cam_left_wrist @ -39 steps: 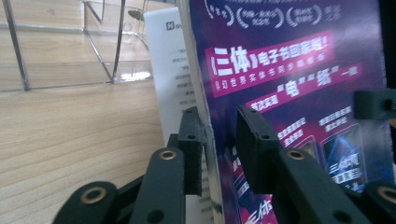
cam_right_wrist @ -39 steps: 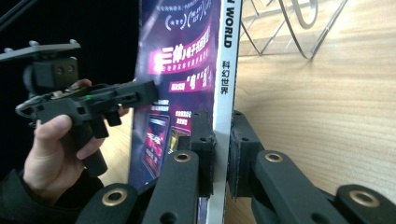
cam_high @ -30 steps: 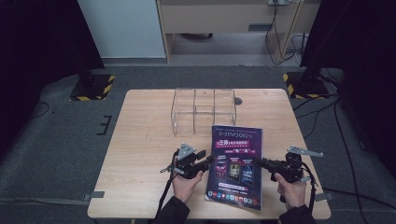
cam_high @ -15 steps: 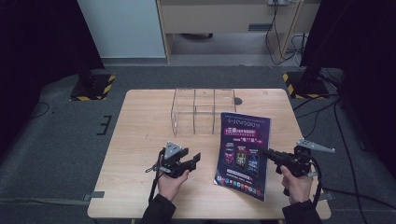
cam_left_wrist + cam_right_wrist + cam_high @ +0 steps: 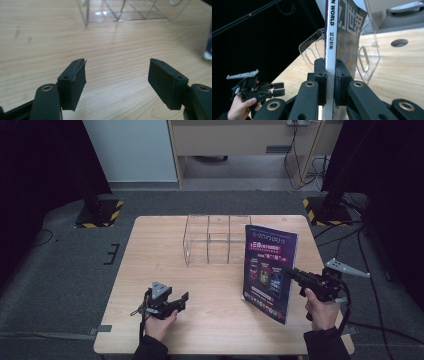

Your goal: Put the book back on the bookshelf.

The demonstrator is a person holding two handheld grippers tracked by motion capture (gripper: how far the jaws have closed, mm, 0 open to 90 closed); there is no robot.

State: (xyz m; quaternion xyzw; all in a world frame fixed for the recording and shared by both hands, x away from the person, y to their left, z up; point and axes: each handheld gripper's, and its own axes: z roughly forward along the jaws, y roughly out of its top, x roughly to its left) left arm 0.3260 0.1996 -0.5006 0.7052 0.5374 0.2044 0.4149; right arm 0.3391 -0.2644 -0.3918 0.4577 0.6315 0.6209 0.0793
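In right claw [image 5: 291, 272], magazine [image 5: 267, 265] upright

Magazine [image 5: 268, 266] stands right of rack [image 5: 216, 239] on table [image 5: 150, 255].

Place: a lab or recording studio — a staged test area, not a home.
Bench: one light wooden bench [image 5: 150, 250] standing alone on grey carpet [image 5: 60, 260].
Surround: black curtains [image 5: 45, 165] hang at both sides — dark stands rest on yellow-and-black striped bases [image 5: 97, 215].
Cabling: black cables [image 5: 305, 150] trail over the carpet at the back, by a pale wooden cabinet [image 5: 240, 135].
Floor marks: grey tape strips [image 5: 102, 328] beside the bench.
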